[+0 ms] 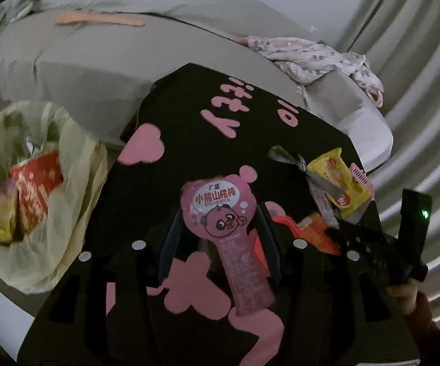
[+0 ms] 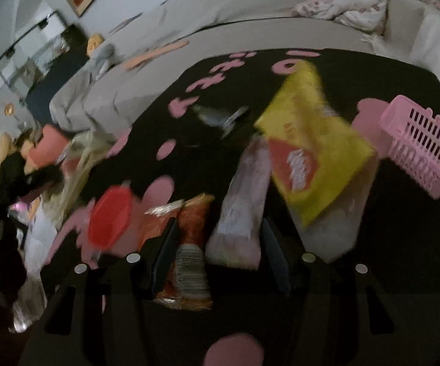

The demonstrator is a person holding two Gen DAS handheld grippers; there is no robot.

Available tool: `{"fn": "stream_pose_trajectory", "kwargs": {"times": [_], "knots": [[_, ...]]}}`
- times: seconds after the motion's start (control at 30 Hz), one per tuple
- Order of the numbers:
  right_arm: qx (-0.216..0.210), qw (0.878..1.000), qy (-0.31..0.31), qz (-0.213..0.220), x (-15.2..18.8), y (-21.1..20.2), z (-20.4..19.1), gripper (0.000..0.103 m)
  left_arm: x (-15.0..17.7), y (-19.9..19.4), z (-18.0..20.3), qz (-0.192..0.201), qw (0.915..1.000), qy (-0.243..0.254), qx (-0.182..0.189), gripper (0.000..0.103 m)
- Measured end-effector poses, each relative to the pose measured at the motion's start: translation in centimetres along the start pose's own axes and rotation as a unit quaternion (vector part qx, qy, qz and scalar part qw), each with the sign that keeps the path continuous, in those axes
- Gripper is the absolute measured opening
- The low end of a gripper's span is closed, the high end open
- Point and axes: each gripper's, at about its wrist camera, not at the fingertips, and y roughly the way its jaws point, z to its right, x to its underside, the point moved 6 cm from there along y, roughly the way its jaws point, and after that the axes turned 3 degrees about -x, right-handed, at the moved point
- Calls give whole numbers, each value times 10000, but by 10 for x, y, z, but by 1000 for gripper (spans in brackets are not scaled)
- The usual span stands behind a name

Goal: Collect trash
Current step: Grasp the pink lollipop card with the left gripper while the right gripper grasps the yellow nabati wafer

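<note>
On a black table with pink shapes (image 1: 189,106), a pink candy wrapper with a cartoon face (image 1: 223,228) lies between the spread fingers of my left gripper (image 1: 216,231), which is open around it. My right gripper (image 2: 216,250) is open over an orange snack wrapper (image 2: 189,244) and a pale pink wrapper (image 2: 244,201); it grips neither. A yellow snack bag (image 2: 311,152) lies just beyond and also shows in the left wrist view (image 1: 338,180). A red round lid (image 2: 110,219) sits at the left. A pale plastic trash bag (image 1: 37,198) holding wrappers hangs off the table's left side.
A pink slotted basket (image 2: 424,146) stands at the table's right edge. A silver crumpled wrapper (image 2: 220,116) lies farther back. A grey sofa (image 1: 82,61) with a floral blanket (image 1: 311,58) runs behind the table. The right gripper's body (image 1: 412,231) shows at right.
</note>
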Motion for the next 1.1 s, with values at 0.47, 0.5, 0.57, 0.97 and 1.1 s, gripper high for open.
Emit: {"fn": "stream_pose_trajectory", "kwargs": {"times": [0.47, 0.5, 0.57, 0.97, 1.1], "knots": [[1167, 9893, -318, 821, -42, -43, 42, 53, 10, -3, -1, 9, 9996, -137, 254, 46], [1210, 9893, -279, 766, -45, -36, 49, 53, 12, -2, 0, -30, 9996, -110, 267, 46], [1296, 9893, -239, 618, -51, -20, 60, 53, 15, 0, 2, -93, 9996, -63, 262, 46], [82, 9999, -135, -18, -14, -2, 13, 53, 27, 26, -17, -429, 9991, -30, -66, 46], [229, 9988, -236, 362, -18, -31, 2, 53, 27, 36, -17, -446, 9990, 39, -91, 46]]}}
